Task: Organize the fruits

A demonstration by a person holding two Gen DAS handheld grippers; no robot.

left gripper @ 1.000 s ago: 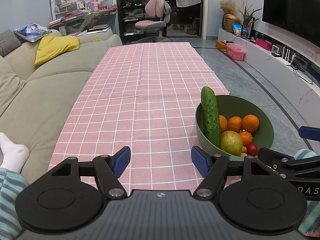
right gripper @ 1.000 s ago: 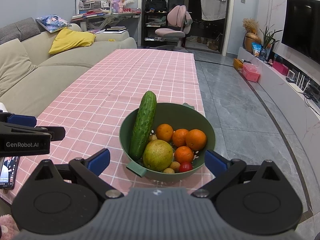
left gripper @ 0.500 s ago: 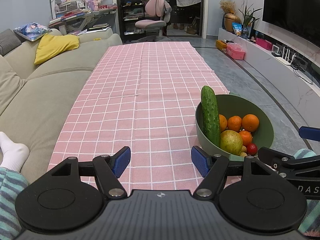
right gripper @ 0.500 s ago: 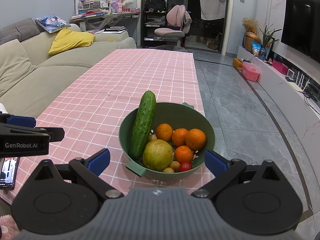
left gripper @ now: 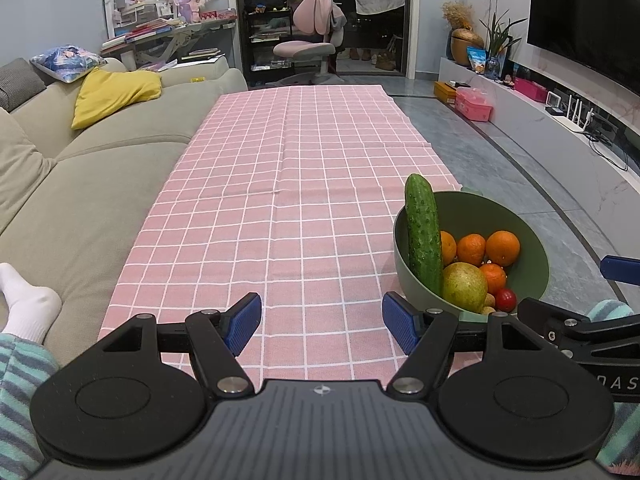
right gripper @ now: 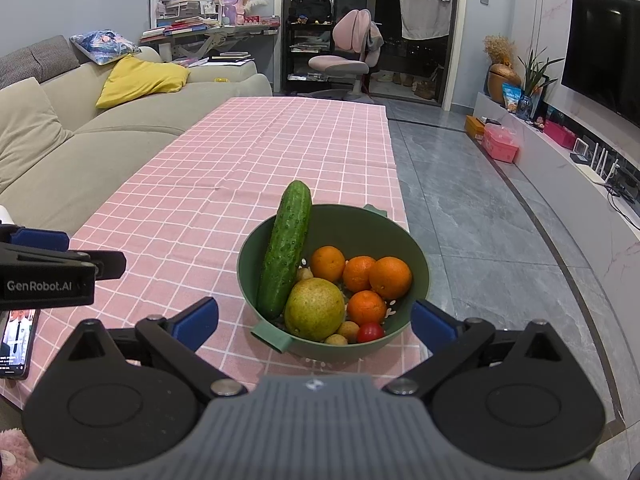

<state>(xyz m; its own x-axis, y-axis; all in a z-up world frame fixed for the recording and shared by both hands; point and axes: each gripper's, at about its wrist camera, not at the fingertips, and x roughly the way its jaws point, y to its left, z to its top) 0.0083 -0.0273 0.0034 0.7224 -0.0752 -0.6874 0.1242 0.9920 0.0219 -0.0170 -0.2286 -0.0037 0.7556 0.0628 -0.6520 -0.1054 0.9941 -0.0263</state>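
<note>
A green bowl [right gripper: 416, 256] stands near the front right corner of the pink checked tablecloth [right gripper: 224, 184]. It holds a cucumber [right gripper: 286, 248] leaning on the rim, a yellow-green pear [right gripper: 314, 308], several oranges [right gripper: 390, 278], a small red tomato [right gripper: 370, 332] and small brown fruits. My right gripper [right gripper: 314, 322] is open and empty, just in front of the bowl. My left gripper [left gripper: 322, 322] is open and empty over the cloth, left of the bowl [left gripper: 532, 240].
A beige sofa [left gripper: 80, 184] runs along the table's left side. A phone [right gripper: 18, 330] lies at the near left table edge. Grey tiled floor [right gripper: 480, 220] and a TV bench [right gripper: 580, 176] lie to the right.
</note>
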